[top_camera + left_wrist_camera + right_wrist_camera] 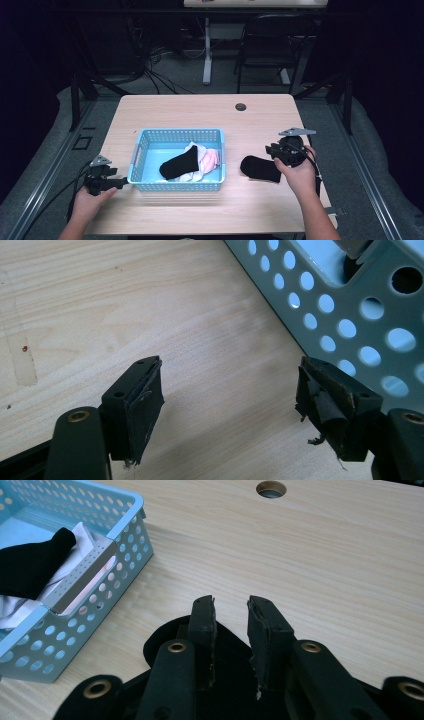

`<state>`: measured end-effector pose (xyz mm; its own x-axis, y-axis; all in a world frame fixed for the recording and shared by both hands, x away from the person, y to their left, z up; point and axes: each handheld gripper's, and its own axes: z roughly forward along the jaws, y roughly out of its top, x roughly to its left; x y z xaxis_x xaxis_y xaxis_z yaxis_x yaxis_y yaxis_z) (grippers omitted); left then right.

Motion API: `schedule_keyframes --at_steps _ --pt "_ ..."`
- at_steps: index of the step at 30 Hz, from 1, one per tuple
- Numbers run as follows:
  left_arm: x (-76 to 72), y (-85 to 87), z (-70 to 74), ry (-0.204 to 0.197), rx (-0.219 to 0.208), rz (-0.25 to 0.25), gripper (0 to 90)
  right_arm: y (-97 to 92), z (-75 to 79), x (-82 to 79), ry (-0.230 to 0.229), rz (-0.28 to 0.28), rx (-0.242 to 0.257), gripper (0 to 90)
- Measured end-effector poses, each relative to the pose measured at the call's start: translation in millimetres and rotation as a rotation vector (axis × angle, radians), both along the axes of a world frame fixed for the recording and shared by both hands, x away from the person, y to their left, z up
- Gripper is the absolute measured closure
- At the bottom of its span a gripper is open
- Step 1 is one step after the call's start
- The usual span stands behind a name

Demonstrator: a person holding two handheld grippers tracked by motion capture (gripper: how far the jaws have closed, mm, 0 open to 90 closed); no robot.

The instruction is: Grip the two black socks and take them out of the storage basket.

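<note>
Here the light blue perforated basket [150, 150] sits near the middle of the wooden table [210, 112] and serves as the landmark for the rest. Inside it a black sock [179, 164] lies slantwise on top of white cloth [194, 172], with a pink piece [212, 159] against the basket's right wall. In the right gripper view the same black sock [30, 565] rests on the white cloth [15, 611] behind the basket's handle cut-out [82, 580].

Just to the right of the basket, apart from its wall, a second black sock [260, 168] lies flat on the table. The right gripper [272, 150] is at that sock's far right end, held by the person's right hand [299, 172]. In its own view the right gripper [231, 615] has its jaws parted by a narrow gap, above the dark sock [165, 637]; nothing is between them.

At the basket's front left corner, the left gripper [120, 182] points toward it, held by the left hand [89, 202]. In its own view the left gripper [230, 390] has its jaws spread wide over bare wood, the right jaw just beside the basket wall [350, 315], gripping nothing.

Beyond the basket, toward the far edge of the table, a round cable hole [241, 107] is set into the top.
</note>
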<state>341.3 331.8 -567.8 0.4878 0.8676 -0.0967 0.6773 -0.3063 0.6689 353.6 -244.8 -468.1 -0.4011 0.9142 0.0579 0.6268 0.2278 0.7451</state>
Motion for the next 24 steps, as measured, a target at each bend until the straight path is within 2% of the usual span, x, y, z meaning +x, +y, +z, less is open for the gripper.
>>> schedule_keyframes --at_steps 6,11,17,24 --pt "0.0 -0.1 0.0 0.000 0.000 0.000 26.6 5.6 -0.5 1.4 0.004 0.006 0.008 70.1" --pt "0.1 -0.3 -0.2 0.001 0.000 -0.001 26.6 17.1 2.5 4.8 0.011 0.033 0.004 69.8" --pt "0.1 -0.1 0.0 0.000 -0.001 -0.001 26.6 45.1 6.7 12.8 0.006 0.094 0.026 69.6" --pt "0.3 0.1 0.2 -0.002 -0.002 -0.001 26.6 89.3 7.3 25.0 0.022 0.186 0.017 67.5"
